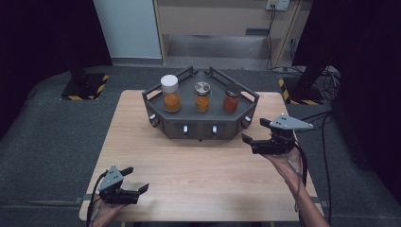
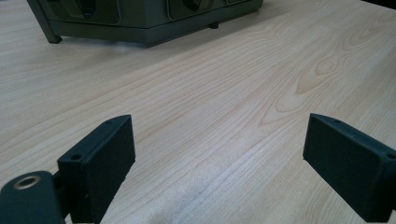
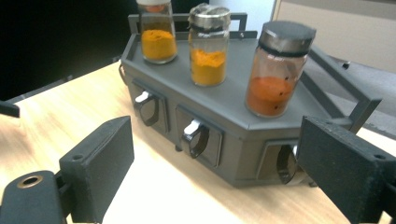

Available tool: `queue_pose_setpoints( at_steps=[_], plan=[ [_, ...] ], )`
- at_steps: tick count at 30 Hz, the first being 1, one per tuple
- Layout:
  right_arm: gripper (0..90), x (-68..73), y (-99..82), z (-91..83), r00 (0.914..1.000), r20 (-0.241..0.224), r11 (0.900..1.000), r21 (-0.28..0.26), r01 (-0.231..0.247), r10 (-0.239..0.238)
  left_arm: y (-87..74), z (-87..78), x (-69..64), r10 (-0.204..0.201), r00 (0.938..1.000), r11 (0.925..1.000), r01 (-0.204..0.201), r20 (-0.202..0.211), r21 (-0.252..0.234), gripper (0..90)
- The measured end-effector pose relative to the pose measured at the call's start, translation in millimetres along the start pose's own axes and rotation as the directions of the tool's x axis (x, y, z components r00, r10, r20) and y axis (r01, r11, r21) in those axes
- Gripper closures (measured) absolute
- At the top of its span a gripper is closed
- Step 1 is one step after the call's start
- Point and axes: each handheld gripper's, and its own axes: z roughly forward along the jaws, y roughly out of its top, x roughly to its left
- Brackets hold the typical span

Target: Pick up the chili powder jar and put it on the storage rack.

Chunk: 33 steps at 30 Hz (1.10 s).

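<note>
A dark grey, angular rack [image 1: 201, 127] stands at the far middle of the wooden table [image 1: 189, 165]. On its top stand three spice jars: a white-lidded one with orange powder [image 1: 170, 93], a metal-lidded one with orange powder [image 1: 202, 97] and a dark-lidded one with red powder [image 1: 231, 98]. My right gripper [image 1: 256, 130] hovers open just right of the rack's front, empty. In the right gripper view its jaws [image 3: 217, 135] frame the rack [image 3: 233, 107] and the red jar [image 3: 275, 74]. My left gripper [image 1: 136, 179] rests open near the table's front left; its jaws [image 2: 219, 140] are spread over bare wood.
The rack's front faces carry small drawers with pale knobs [image 3: 194, 135]. A rail [image 3: 341, 88] runs around the rack's top edge. Beyond the table lie grey floor, cables [image 1: 326, 75] and a stand base with yellow-black tape [image 1: 85, 87].
</note>
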Motion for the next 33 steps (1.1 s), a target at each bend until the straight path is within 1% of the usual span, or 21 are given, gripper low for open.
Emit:
queue_pose_setpoints(
  at_steps=[2,5,13,15,17,20,21,23,25,27,29,32,33],
  plan=[
    [11.3,1.3,-5.2,-2.1,1.0000,0.004,1.0000,0.005,-0.002,0.002,0.0,0.4,0.1,-0.001,1.0000,1.0000,0.001,0.000,0.000,8.1],
    [11.4,1.4,-14.3,-6.5,0.9998,-0.007,0.9998,0.000,-0.018,0.018,-0.3,-0.1,0.1,0.000,1.0000,1.0000,0.000,0.001,-0.002,8.1],
    [11.4,8.0,-31.9,-18.6,0.9999,-0.004,0.9999,-0.010,-0.012,0.012,0.1,-0.6,-0.5,0.002,1.0000,1.0000,-0.002,-0.002,0.001,8.1],
    [11.4,8.6,-36.1,-21.1,0.9998,-0.008,0.9998,-0.012,-0.017,0.017,-0.3,-0.9,-0.5,0.000,1.0000,1.0000,0.000,-0.003,-0.002,8.1],
    [11.4,10.8,-41.2,-23.4,1.0000,0.001,0.9999,-0.015,-0.008,0.008,-0.5,-1.2,-0.6,-0.001,1.0000,1.0000,0.001,-0.004,-0.002,8.1],
    [11.4,11.7,-45.9,-25.5,1.0000,0.002,0.9999,-0.011,-0.007,0.007,-0.6,-1.3,-0.7,-0.001,1.0000,1.0000,0.001,-0.005,-0.004,8.1],
    [11.4,12.1,-51.8,-27.2,0.9999,0.006,0.9999,-0.009,-0.011,0.012,-0.5,-1.1,-0.8,0.000,1.0000,1.0000,0.000,-0.005,-0.003,8.1],
    [11.4,10.5,-57.7,-28.3,0.9997,0.000,0.9997,-0.007,-0.024,0.024,-0.4,-1.1,-0.9,0.001,1.0000,1.0000,-0.001,-0.005,-0.002,8.1],
    [11.4,10.1,-63.8,-29.6,0.9996,0.003,0.9996,-0.008,-0.027,0.027,-0.5,-1.2,-0.9,0.000,1.0000,1.0000,0.000,-0.005,-0.003,8.2],
    [11.4,9.9,-66.3,-30.0,0.9995,0.003,0.9995,-0.004,-0.030,0.030,-0.5,-1.3,-0.9,0.000,1.0000,1.0000,0.000,-0.006,-0.003,8.1],
    [11.3,11.1,-74.0,-31.5,0.9996,0.015,0.9996,0.007,-0.026,0.026,-0.6,-1.4,-1.0,0.000,1.0000,1.0000,0.000,-0.006,-0.004,8.1],
    [11.3,11.0,-78.5,-32.8,0.9994,0.017,0.9994,0.017,-0.029,0.029,-0.7,-1.4,-0.9,0.000,1.0000,1.0000,0.000,-0.006,-0.004,8.1],
    [11.3,11.5,-83.7,-34.7,0.9992,0.027,0.9994,0.021,-0.028,0.028,-0.6,-1.4,-0.9,0.001,1.0000,1.0000,-0.001,-0.006,-0.004,8.1]
  ],
)
